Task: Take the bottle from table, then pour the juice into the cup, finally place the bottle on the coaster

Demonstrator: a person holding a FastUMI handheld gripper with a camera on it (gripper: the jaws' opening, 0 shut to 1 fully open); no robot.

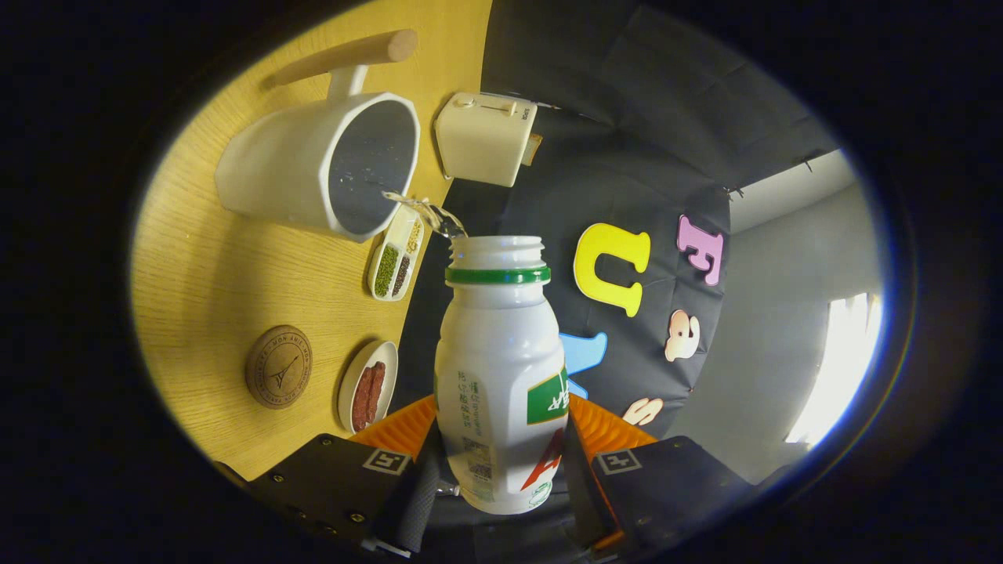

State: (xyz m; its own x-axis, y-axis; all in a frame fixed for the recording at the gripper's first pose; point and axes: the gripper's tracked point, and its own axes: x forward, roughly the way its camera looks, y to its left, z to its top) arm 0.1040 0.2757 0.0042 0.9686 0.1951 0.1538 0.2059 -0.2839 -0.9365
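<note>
My gripper (pixel 501 462) is shut on a white plastic bottle (pixel 500 368) with a green neck ring and no cap, both fingers pressing on its lower body. The whole view is rolled over, so the bottle is tipped on its side. A thin clear stream (pixel 427 211) runs from the bottle's mouth (pixel 496 249) into the white cup (pixel 329 164), which has a dark inside and a wooden handle (pixel 349 55). The round wooden coaster (pixel 278 366) lies on the wooden table (pixel 235 274), apart from the cup, beside the bottle's base and bare.
A cream toaster (pixel 486 137) stands beyond the cup. A small divided dish of beans (pixel 396 262) sits between cup and bottle. An oval plate with sausages (pixel 368 385) lies near the coaster. The booth's dark cloth wall (pixel 627 157) rises behind the table.
</note>
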